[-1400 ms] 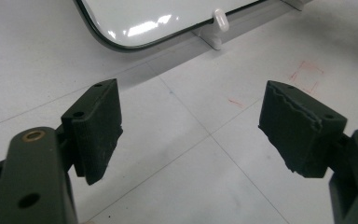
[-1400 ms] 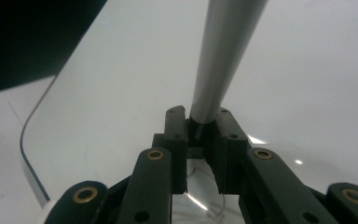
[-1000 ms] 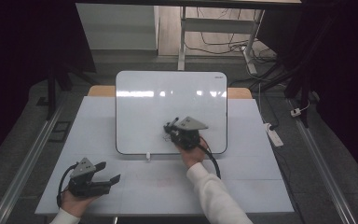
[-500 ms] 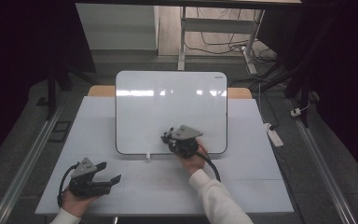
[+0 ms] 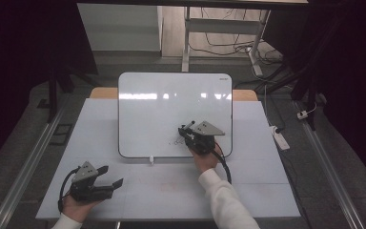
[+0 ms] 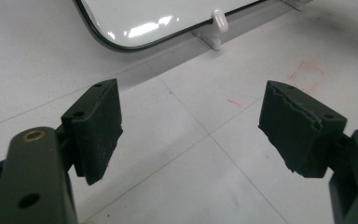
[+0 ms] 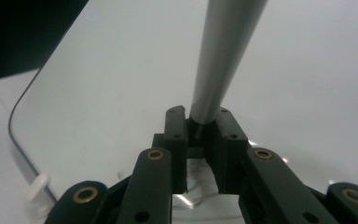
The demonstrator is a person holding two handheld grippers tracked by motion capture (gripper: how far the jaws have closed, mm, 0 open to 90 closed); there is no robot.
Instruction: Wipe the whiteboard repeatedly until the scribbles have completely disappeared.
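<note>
A white whiteboard (image 5: 171,102) lies on the white table (image 5: 267,191). My right gripper (image 5: 186,133) is over the board's lower right part, shut on a silver-grey marker (image 7: 221,56) that sticks out past its jaws toward the board (image 7: 121,84). In the right gripper view the right gripper (image 7: 200,116) has its pads pressed on the marker's barrel. Faint scribbles (image 5: 176,141) mark the board just left of the gripper. My left gripper (image 5: 110,177) rests at the table's front left, open, with nothing between its jaws (image 6: 191,126).
A small white clip (image 5: 151,160) sits at the board's near edge (image 6: 219,21). Faint red marks (image 6: 305,74) are drawn on the table in front of the board. A white power strip (image 5: 280,136) lies off the table's right side. Desk legs and cables stand behind.
My right gripper with the marker slid down-left on the board, then to the right. The left gripper has stayed still.
</note>
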